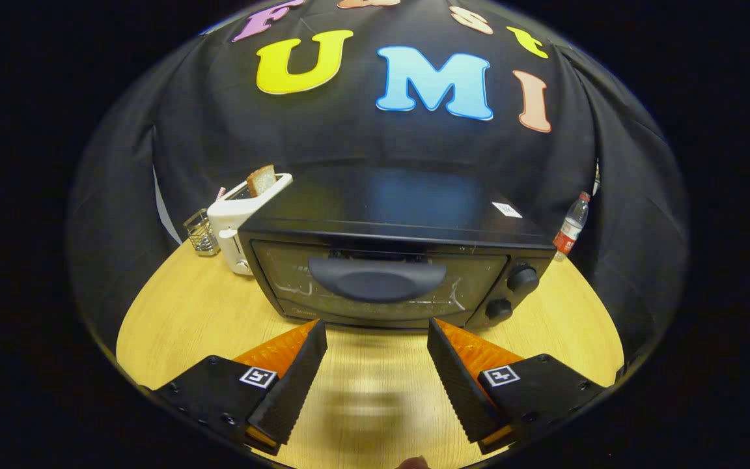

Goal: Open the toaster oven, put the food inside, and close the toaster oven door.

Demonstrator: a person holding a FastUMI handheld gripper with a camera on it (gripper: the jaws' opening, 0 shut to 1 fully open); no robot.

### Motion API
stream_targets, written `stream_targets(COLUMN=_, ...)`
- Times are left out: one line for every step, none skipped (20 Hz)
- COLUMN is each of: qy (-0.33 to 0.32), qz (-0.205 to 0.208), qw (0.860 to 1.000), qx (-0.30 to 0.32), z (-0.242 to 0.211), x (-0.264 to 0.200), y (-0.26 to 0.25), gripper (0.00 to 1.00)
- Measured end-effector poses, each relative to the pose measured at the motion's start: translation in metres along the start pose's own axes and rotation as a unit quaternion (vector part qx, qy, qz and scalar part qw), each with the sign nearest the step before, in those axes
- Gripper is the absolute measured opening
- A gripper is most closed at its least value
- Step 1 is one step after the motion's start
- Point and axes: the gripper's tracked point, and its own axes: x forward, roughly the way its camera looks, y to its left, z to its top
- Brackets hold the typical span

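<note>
Gripper view: gripper spread wide, nothing between the fingers, tips apart over bare wooden table. Toaster oven just ahead of the fingertips, sitting squarely on the table, door shut, wide curved handle across the upper part of the glass front. Two round knobs stacked on the oven's right panel. Small white sticker on the oven's top toward the right. White pop-up toaster beside the oven's left rear corner, appears touching or nearly so, with a slice of bread standing upright in a slot. Wire basket just left of the toaster. Plastic water bottle, red label, upright beyond the oven's right rear corner. Black cloth wall behind everything. Faint blurred reflection on the tabletop between the fingers.
</note>
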Motion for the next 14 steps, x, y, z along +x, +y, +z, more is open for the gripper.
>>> stream_targets(qy=-0.018, qz=0.002, qw=1.0, qx=-0.004, z=0.013, x=-0.002, y=0.0, gripper=0.99)
stream_targets(qy=-0.037, qz=0.003, qw=0.999, qx=-0.008, z=0.021, x=-0.005, y=0.0, gripper=0.99)
stream_targets(qy=-0.058, qz=0.003, qw=0.998, qx=-0.011, z=0.031, x=-0.011, y=-0.001, gripper=0.99)
stream_targets(qy=-0.078, qz=0.003, qw=0.997, qx=-0.014, z=0.039, x=-0.02, y=-0.004, gripper=0.99)
stream_targets(qy=-0.096, qz=0.003, qw=0.995, qx=-0.015, z=0.048, x=-0.029, y=-0.006, gripper=0.99)
stream_targets(qy=-0.111, qz=0.005, qw=0.994, qx=-0.017, z=0.056, x=-0.038, y=-0.008, gripper=0.99)
stream_targets(qy=-0.126, qz=0.005, qw=0.992, qx=-0.018, z=0.063, x=-0.048, y=-0.011, gripper=0.99)
stream_targets(qy=-0.14, qz=0.006, qw=0.99, qx=-0.019, z=0.07, x=-0.058, y=-0.013, gripper=0.99)
stream_targets(qy=-0.153, qz=0.004, qw=0.988, qx=-0.017, z=0.077, x=-0.068, y=-0.018, gripper=0.99)
stream_targets(qy=-0.166, qz=0.004, qw=0.986, qx=-0.014, z=0.083, x=-0.078, y=-0.021, gripper=0.99)
stream_targets(qy=-0.177, qz=0.003, qw=0.984, qx=-0.012, z=0.088, x=-0.088, y=-0.025, gripper=0.99)
stream_targets(qy=-0.188, qz=-0.001, qw=0.982, qx=-0.01, z=0.092, x=-0.098, y=-0.03, gripper=0.99)
stream_targets(qy=-0.199, qz=-0.004, qw=0.98, qx=-0.009, z=0.097, x=-0.108, y=-0.035, gripper=0.99)
stream_targets(qy=-0.209, qz=-0.005, qw=0.978, qx=-0.006, z=0.1, x=-0.118, y=-0.039, gripper=0.99)
